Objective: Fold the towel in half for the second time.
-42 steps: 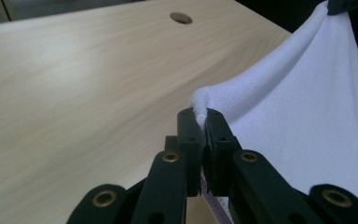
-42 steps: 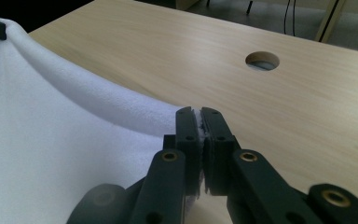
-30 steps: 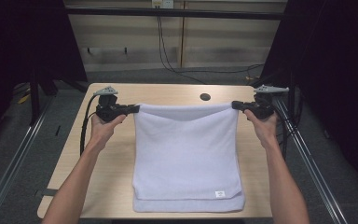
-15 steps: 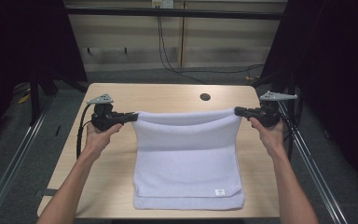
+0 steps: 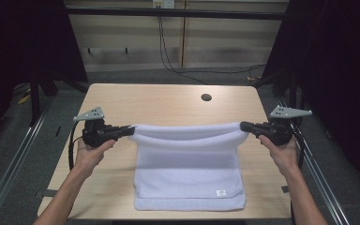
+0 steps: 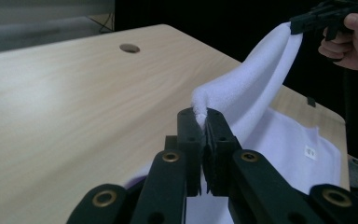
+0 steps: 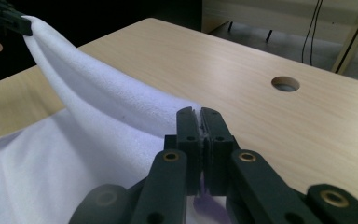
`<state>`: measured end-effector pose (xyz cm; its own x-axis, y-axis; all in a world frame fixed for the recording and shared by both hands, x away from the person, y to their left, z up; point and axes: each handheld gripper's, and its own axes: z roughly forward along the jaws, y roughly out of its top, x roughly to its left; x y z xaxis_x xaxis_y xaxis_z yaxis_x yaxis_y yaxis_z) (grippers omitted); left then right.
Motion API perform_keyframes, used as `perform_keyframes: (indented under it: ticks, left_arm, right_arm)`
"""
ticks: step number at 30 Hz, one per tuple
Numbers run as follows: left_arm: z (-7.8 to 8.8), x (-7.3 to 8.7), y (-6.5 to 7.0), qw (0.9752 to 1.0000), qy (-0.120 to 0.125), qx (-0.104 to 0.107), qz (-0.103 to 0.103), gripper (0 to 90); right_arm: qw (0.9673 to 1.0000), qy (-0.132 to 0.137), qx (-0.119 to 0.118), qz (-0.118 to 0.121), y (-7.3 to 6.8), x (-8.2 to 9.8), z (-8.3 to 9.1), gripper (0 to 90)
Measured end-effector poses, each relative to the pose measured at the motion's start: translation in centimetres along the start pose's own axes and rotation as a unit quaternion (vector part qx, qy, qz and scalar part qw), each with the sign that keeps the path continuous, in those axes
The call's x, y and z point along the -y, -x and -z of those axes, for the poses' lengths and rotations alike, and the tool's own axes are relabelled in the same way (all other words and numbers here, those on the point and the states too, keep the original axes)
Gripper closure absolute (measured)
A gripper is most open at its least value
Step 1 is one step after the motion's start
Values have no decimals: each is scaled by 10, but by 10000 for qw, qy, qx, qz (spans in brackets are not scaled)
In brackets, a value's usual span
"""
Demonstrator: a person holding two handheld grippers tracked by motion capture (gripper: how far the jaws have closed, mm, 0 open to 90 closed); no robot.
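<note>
- The left claw (image 5: 130, 130) is clenched on one far corner of the white towel (image 5: 187, 178); in the left gripper view a tuft of cloth sticks up from between its jaws, which stand pressed together.
- The right claw (image 5: 244, 126) is clenched on the opposite far corner; in the right gripper view its jaws are closed flat on a thin edge of cloth.
- The held edge hangs between the two claws as a sagging, rolled band, lifted off the table (image 5: 168, 101). Its long axis runs straight from one claw to the other, across the person.
- From each claw the rest of the towel falls away toward the person and downward; the near part lies flat on the table, with a small label (image 5: 221, 192) close to the near right corner.
- Both claws sit level with each other and about equally far from the towel's near edge, so neither hand is closer to it.
- My judgement: the lifted edge looks set to be carried toward the near edge for a fold, so what matters is keeping the two claws parallel to that edge.
- A round hole (image 5: 206, 97) in the table lies beyond the claws, well apart from the cloth.
</note>
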<state>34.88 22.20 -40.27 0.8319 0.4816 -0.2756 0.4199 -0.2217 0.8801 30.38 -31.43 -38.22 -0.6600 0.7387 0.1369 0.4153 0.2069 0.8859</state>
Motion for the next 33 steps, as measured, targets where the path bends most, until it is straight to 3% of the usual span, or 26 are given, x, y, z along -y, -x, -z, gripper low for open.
perform_keyframes:
  ticks: [4, 11, 23, 28, 33]
  left_arm:
    - [2, 20, 8, 9999, -117, 76, 57, 867]
    - [12, 31, 25, 9997, -142, 174, 17, 867]
    - [18, 77, 48, 9967, -715, 378, 90, 865]
    - [13, 102, 55, 9900, -1335, 455, 77, 860]
    - [11, 112, 60, 9838, -1680, 620, 60, 850]
  right_arm:
    - [9999, -102, -111, 9, -12, 19, 5, 873]
    - [9995, -253, -181, 94, -33, 40, 18, 873]
    - [9978, -570, -343, -51, -58, 78, 31, 872]
    - [9941, -987, -446, -34, -70, 104, 28, 868]
    - [9872, -1496, -559, -23, -78, 129, 21, 830]
